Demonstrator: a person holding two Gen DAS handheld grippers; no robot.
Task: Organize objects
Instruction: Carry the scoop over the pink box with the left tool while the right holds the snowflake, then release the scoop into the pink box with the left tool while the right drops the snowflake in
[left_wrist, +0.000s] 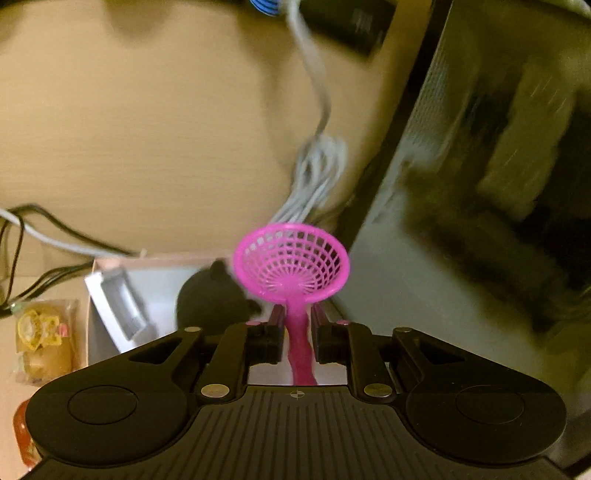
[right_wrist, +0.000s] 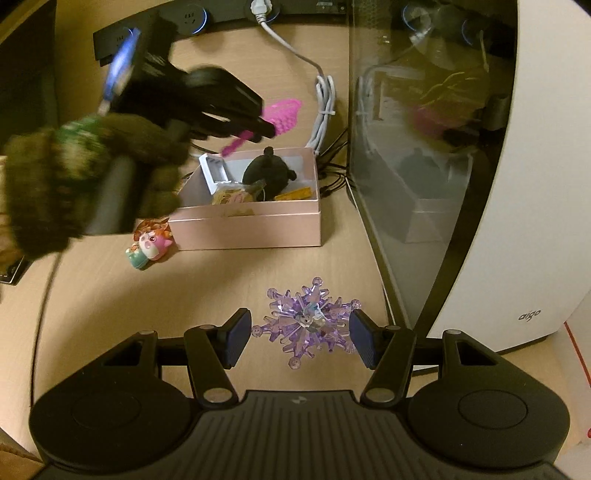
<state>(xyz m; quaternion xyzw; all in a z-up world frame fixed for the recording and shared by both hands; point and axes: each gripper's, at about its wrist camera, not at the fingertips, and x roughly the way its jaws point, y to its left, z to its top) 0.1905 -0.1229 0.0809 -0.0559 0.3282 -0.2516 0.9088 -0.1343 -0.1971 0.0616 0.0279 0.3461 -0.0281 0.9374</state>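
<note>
The left claw (left_wrist: 295, 325) is clamped on the stem of a pink toy strainer (left_wrist: 291, 258). The strainer's long axis runs straight forward along the fingers, its round mesh bowl leading and the end of its handle trailing back between the jaws. In the right wrist view it hangs in the air above the far side of the pink box (right_wrist: 251, 225), bowl towards the glass-sided computer case (right_wrist: 424, 147). The box sits on the worktop (right_wrist: 221, 295) and holds a black round toy (right_wrist: 267, 173) and small packets. The right claw (right_wrist: 295, 338) stands open around a purple snowflake ornament (right_wrist: 308, 319) that lies flat on the worktop; the right pad is touching or almost touching it, the left pad is clear. A small doll (right_wrist: 149, 243) lies beside the box.
</note>
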